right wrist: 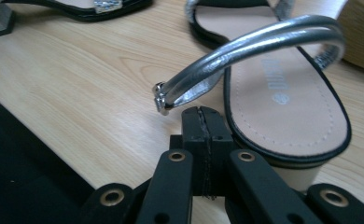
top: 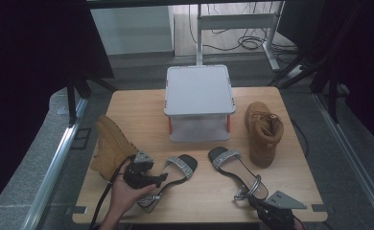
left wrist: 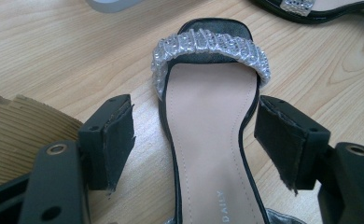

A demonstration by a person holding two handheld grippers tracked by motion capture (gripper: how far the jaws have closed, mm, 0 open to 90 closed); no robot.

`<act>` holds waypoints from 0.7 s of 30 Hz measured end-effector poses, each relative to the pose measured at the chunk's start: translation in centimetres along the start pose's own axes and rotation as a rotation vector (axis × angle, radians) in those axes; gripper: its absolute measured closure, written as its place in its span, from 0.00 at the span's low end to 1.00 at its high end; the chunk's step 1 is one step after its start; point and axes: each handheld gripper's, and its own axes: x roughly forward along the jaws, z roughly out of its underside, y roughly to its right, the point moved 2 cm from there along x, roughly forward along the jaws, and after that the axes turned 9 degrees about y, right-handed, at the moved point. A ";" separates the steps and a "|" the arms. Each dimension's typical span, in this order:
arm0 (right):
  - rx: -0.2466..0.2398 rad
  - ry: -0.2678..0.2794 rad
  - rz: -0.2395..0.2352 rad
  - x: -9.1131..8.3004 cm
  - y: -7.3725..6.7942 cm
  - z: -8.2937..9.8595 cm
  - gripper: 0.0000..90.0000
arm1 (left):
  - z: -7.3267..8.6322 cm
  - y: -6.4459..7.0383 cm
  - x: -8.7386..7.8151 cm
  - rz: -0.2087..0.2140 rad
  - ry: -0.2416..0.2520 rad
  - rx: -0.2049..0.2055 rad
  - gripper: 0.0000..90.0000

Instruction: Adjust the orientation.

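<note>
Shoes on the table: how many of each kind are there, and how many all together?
Sandals: 2, left sandal and right sandal
Boots: 2, left boot and right boot
Total: 4 shoes

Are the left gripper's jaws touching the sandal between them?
Apart. In the left gripper view, bare table shows between each pad of the left gripper and the edges of the sandal.
</note>
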 end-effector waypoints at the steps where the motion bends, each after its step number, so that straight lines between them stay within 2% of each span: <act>1: -0.004 0.000 0.004 -0.1 0.2 0.0 1.00 | 0.0 0.0 0.0 0.000 0.000 0.003 0.32; 9: -0.006 0.012 -0.009 -0.6 0.8 0.1 1.00 | 0.0 0.0 0.1 0.002 -0.005 0.004 0.32; 14: -0.001 0.044 -0.031 -2.1 0.4 0.5 1.00 | 0.1 -0.1 0.0 -0.001 -0.005 -0.001 0.32; 17: 0.012 0.070 -0.014 -3.4 0.8 0.6 1.00 | 0.1 -0.1 0.1 0.000 -0.007 -0.001 0.32; 18: 0.022 0.089 0.008 -4.0 1.3 0.3 0.99 | 0.0 -0.1 0.0 0.000 -0.006 -0.003 0.32; 21: 0.034 0.110 0.027 -4.3 1.8 -0.3 0.99 | 0.0 -0.1 -0.1 -0.003 -0.002 -0.006 0.32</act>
